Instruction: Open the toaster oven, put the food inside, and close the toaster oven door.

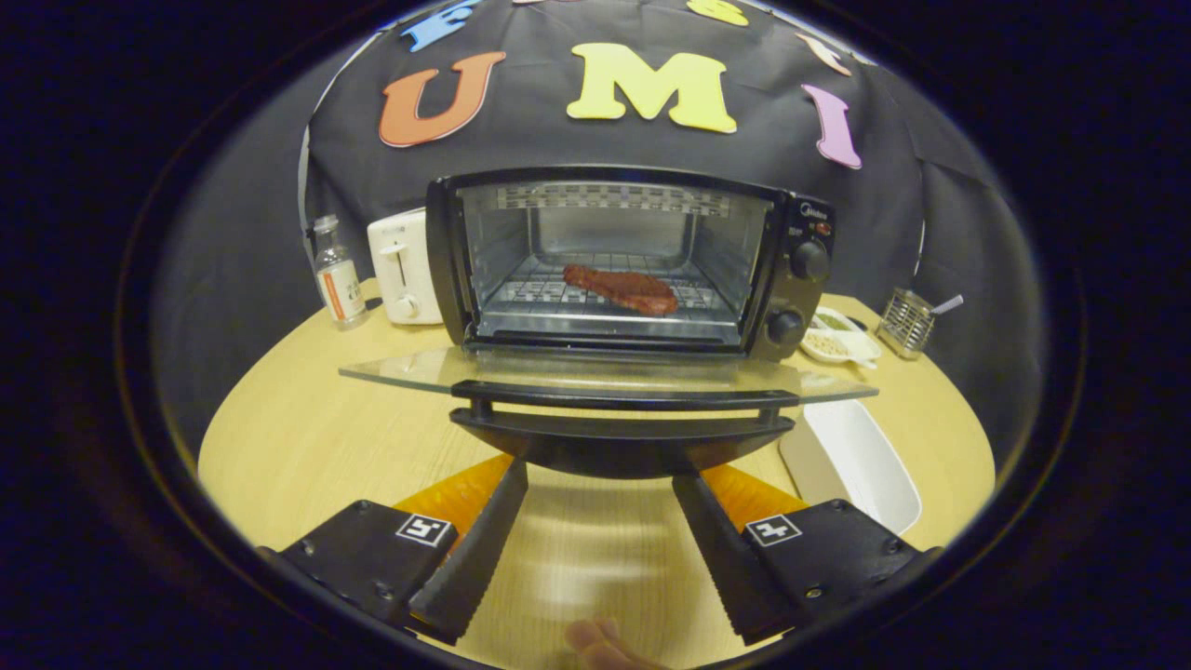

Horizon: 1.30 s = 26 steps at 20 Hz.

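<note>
Fingertips of a person's hand (595,642) show nearest the camera, below the gripper (600,470), whose fingers stand wide apart and hold nothing, their tips just under the door handle (622,395). Left to right beyond: a small bottle (337,273), a white toaster (404,266), the toaster oven (633,261) with its glass door (400,370) folded down flat, and an empty white tray (865,461). Food (621,288) already lies on the oven rack. Judged from this, opening and loading are done; only closing the door remains.

Toaster oven (633,261) door (605,377) down – steak (622,287) on rack.
</note>
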Available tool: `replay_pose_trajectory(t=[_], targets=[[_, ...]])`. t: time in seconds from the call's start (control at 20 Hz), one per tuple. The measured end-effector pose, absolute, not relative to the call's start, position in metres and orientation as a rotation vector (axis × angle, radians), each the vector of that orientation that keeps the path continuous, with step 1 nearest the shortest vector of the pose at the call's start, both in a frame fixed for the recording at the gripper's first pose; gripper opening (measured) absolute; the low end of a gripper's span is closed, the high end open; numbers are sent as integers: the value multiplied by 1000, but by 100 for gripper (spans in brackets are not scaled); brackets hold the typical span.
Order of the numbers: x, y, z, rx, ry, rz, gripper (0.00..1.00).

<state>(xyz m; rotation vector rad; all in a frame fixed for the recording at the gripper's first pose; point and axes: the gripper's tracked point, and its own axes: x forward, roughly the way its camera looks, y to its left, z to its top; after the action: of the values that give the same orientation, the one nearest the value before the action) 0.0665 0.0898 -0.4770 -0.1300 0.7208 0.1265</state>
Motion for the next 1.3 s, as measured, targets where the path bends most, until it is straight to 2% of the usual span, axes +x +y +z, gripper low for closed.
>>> replay_pose_trajectory(t=[0.5, 0.95, 1.3], targets=[[142, 63, -359, -36, 457, 49, 100], [69, 62, -229, -63, 304, 149, 100], [-17, 23, -100, -100, 63, 132, 99]])
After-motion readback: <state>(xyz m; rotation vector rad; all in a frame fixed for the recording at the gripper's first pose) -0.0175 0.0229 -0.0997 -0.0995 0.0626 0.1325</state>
